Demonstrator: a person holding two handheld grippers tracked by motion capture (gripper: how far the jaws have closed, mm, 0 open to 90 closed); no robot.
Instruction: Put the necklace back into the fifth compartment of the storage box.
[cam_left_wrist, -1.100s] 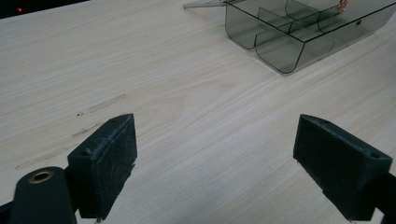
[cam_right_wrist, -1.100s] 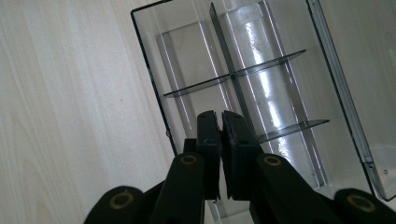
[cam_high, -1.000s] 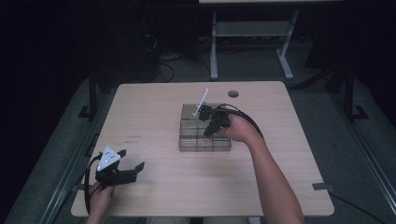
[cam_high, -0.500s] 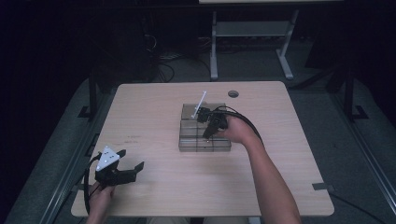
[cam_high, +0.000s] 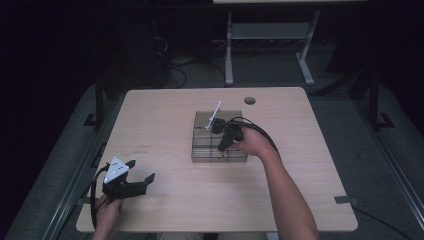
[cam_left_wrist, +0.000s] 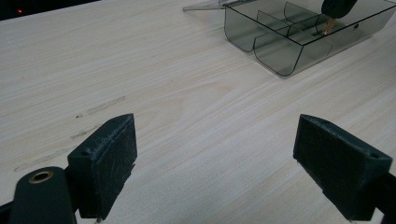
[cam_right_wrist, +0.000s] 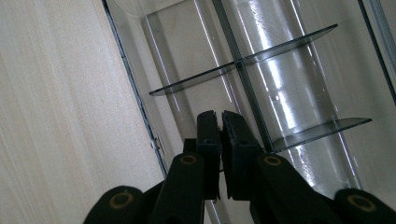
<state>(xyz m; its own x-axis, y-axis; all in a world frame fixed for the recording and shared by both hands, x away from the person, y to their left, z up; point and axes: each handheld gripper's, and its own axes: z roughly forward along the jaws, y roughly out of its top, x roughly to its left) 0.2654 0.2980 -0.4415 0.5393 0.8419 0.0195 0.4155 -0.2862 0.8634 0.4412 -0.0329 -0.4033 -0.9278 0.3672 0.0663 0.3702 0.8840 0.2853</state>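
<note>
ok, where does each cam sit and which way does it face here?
High view: above the person's side, looking forward and down on the table; both forearms, left gripper, right gripper.
Left gripper view: low over the wood, facing the divided clear box; own jaws wide apart.
Right gripper view: looks down into the box's compartments; own jaws shut.
Shared: the box appears in all three.

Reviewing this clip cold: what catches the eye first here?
The clear compartment box at the middle of the wooden table, with the right gripper poised over its dividers, jaws closed. Then the left gripper near the table's front left corner, jaws wide open over bare wood.
</note>
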